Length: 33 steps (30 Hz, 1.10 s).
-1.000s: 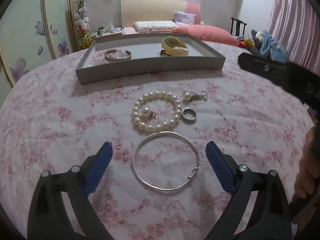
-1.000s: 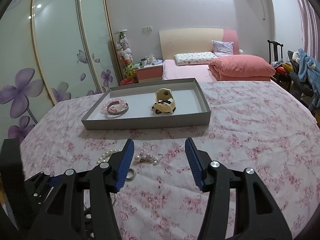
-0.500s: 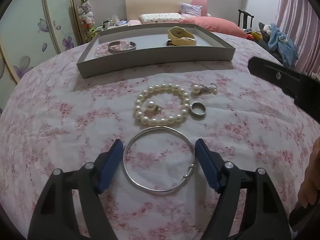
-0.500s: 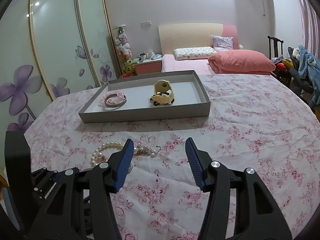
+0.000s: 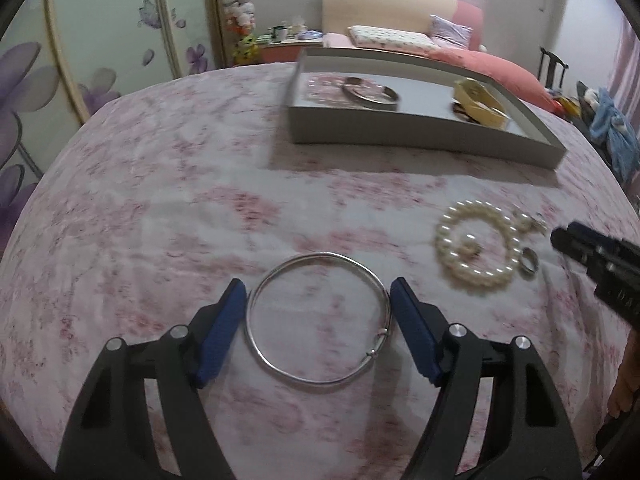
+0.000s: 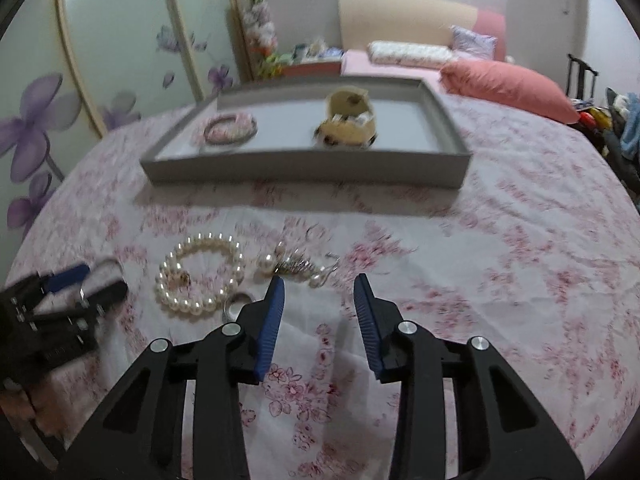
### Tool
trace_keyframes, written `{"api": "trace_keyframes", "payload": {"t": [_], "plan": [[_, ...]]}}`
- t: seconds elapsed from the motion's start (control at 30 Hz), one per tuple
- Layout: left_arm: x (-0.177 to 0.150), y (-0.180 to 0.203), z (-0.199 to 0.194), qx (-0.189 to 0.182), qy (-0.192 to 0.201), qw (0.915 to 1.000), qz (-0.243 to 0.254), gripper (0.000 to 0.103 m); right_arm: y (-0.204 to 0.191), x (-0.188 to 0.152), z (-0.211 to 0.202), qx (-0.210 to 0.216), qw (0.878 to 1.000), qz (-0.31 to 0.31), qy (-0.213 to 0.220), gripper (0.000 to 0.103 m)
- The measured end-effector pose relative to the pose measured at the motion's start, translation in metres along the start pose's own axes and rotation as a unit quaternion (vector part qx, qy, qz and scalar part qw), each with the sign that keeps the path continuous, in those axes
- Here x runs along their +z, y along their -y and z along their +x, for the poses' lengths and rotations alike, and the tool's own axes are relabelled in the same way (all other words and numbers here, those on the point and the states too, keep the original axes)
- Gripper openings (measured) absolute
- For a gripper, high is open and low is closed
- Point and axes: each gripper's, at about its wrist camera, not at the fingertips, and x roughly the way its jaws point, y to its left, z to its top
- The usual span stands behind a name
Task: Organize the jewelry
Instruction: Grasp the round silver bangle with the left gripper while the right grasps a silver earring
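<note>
A thin silver bangle (image 5: 320, 255) lies on the floral cloth between the blue pads of my left gripper (image 5: 317, 286), which press on both its sides. To its right lie a pearl bracelet (image 5: 441, 236) with a small pearl earring (image 5: 468, 244) inside it, and a silver ring (image 5: 529, 265). My right gripper (image 6: 320, 280) hovers low just in front of a dangling pearl earring (image 6: 296, 266). Its jaws are closing with nothing between them. The pearl bracelet (image 6: 164, 280) and ring (image 6: 236, 300) sit to its left.
A grey tray (image 5: 400, 136) stands farther back on the table, holding a bangle with pink beads (image 5: 370, 94) and a cream watch (image 5: 478, 104). Behind are a bed, floral wardrobe doors and a chair. A hand (image 5: 624, 380) shows at the right edge.
My left gripper narrowed onto the silver bangle and slid left with it, away from the pearls. My right gripper dropped toward the dangling earring and its jaws narrowed.
</note>
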Motion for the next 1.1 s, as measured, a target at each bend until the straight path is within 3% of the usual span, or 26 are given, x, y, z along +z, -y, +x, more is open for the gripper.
{"api": "trace_keyframes", "payload": {"t": [0.3, 0.4, 0.43, 0.47, 0.67, 0.93, 1.1], "plan": [[0.001, -0.004, 0.002, 0.004, 0.006, 1.0000, 0.002, 0.072, -0.012, 0.013, 0.021, 0.001, 0.999, -0.031, -0.023, 0.037], [0.002, -0.003, 0.003, 0.003, 0.008, 1.0000, 0.003, 0.072, -0.018, 0.016, 0.024, -0.010, 0.999, -0.047, -0.017, 0.027], [0.003, -0.003, 0.003, 0.003, 0.008, 1.0000, 0.003, 0.072, -0.020, 0.016, 0.025, -0.017, 0.998, -0.054, -0.013, 0.015], [0.003, -0.003, 0.004, 0.003, 0.009, 1.0000, 0.003, 0.072, -0.021, 0.016, 0.024, -0.013, 0.998, -0.055, -0.012, 0.011], [0.003, -0.004, 0.003, -0.001, 0.009, 1.0000, -0.001, 0.072, -0.008, 0.013, 0.017, -0.016, 0.999, -0.028, -0.003, 0.007], [0.006, -0.010, -0.011, 0.000, 0.034, 0.9993, -0.015, 0.072, 0.014, 0.016, -0.019, 0.005, 0.998, 0.016, 0.061, 0.006], [0.009, -0.010, -0.029, 0.011, 0.074, 0.9970, -0.018, 0.072, 0.011, 0.025, -0.041, 0.016, 0.995, 0.016, 0.101, 0.006]]}}
